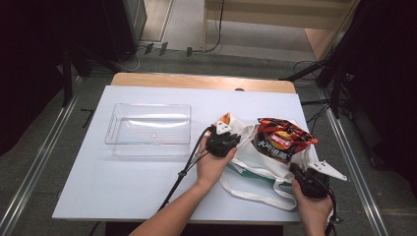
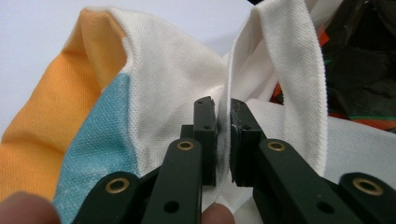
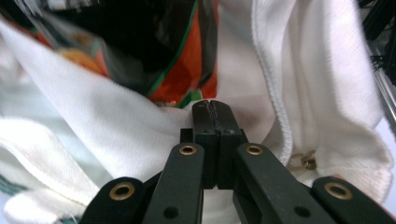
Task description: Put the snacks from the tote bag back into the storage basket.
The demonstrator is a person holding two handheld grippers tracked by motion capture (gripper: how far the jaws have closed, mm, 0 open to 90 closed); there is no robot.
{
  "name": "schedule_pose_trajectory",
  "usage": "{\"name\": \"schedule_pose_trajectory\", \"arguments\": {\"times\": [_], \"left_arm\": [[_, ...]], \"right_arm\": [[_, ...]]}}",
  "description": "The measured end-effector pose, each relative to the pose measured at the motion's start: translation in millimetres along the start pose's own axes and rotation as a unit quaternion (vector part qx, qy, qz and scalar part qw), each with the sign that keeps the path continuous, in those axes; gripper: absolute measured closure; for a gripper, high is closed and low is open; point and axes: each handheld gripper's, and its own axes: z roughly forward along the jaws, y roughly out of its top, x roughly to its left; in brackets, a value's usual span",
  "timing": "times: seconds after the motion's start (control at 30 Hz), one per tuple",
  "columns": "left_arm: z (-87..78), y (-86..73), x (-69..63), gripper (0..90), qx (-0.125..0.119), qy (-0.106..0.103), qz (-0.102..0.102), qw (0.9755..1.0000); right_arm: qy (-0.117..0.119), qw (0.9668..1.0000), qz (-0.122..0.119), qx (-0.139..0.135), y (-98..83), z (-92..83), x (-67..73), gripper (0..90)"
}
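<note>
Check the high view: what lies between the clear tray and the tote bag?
Bare white table, crossed near the tote bag by the left gripper, its hand and black cable. The clear tray stands apart.

A white table (image 1: 123,177) with a wooden far edge carries a clear plastic tray (image 1: 148,129) at its left and a white cloth bag (image 1: 255,160) at its right, well apart from each other

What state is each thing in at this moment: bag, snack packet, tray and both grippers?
Tote bag: lying flat on the table, mouth held open.
Snack packet: sealed, partly inside the bag's mouth.
Clear tray: empty, upright.
Left gripper: fingers pinching the bag's white edge.
Right gripper: fingers pressed together; a hold on the cloth cannot be told.
</note>
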Motion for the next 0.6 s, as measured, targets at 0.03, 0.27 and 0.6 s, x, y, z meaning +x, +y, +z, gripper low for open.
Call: {"name": "schedule_pose_trajectory", "arguments": {"times": [0.03, 0.27, 0.6], "left_arm": [[-0.1, -1.1, 0.4, 82.9, 0.0, 0.001, 0.0, 1.0], [0.8, -4.8, 2.2, 81.4, -0.002, -0.006, -0.002, 1.0], [1.2, -8.6, 2.0, 80.2, -0.008, -0.009, 0.004, 0.9999]], "right_arm": [[0.0, 1.0, -0.003, 0.008, -0.3, 0.9, 0.2, 90.0], [0.02, 0.998, -0.002, -0.06, -0.8, -9.7, -3.7, 80.7], [0.052, 0.9837, -0.007, -0.172, 15.6, -33.5, 18.9, 50.8]]}}
